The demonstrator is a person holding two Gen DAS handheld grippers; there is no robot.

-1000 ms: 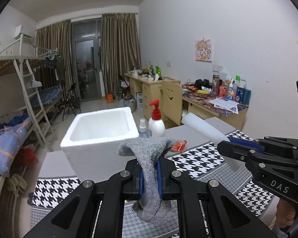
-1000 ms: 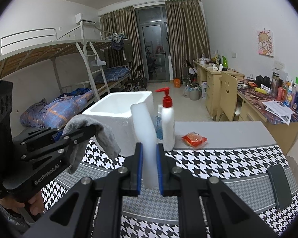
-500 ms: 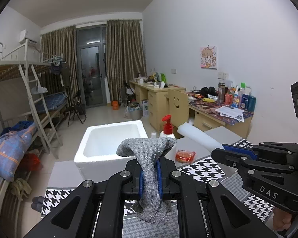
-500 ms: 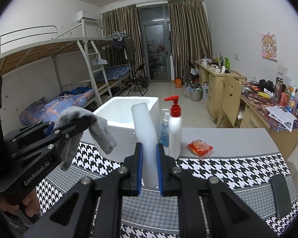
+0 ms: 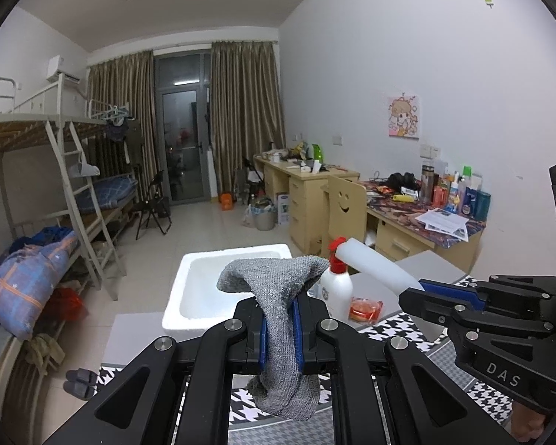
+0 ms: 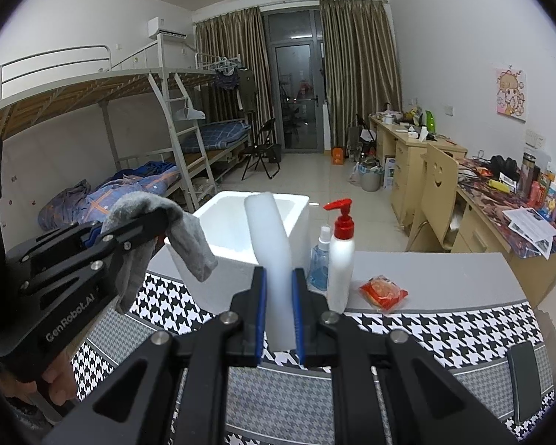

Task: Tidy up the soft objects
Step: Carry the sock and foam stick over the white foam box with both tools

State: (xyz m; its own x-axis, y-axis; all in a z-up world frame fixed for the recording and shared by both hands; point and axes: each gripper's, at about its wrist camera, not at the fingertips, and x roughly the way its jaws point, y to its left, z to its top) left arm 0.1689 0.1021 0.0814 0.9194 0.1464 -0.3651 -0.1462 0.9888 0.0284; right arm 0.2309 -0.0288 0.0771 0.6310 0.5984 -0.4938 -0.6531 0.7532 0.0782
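Observation:
My left gripper point(image 5: 280, 328) is shut on a grey knitted cloth point(image 5: 278, 296) that drapes over and below its jaws. It is held in the air in front of the white foam box point(image 5: 204, 278). My right gripper point(image 6: 279, 311) is shut on a white foam roll point(image 6: 268, 244), held upright above the houndstooth mat. In the right wrist view the left gripper point(image 6: 141, 228) with the grey cloth point(image 6: 189, 241) hangs left of the foam box point(image 6: 237, 244). In the left wrist view the right gripper point(image 5: 411, 293) and foam roll point(image 5: 374, 267) are at the right.
A red-pump white bottle point(image 6: 341, 256), a small blue spray bottle point(image 6: 320, 259) and a red snack packet point(image 6: 383, 291) stand right of the box on the grey table point(image 6: 444, 270). A dark phone point(image 6: 526, 378) lies on the houndstooth mat point(image 6: 444, 333). Bunk beds are at the left, desks at the right.
Both grippers have risen and pulled back with their loads: the table, box and bottles now sit lower and smaller in both views. Both grips are unchanged.

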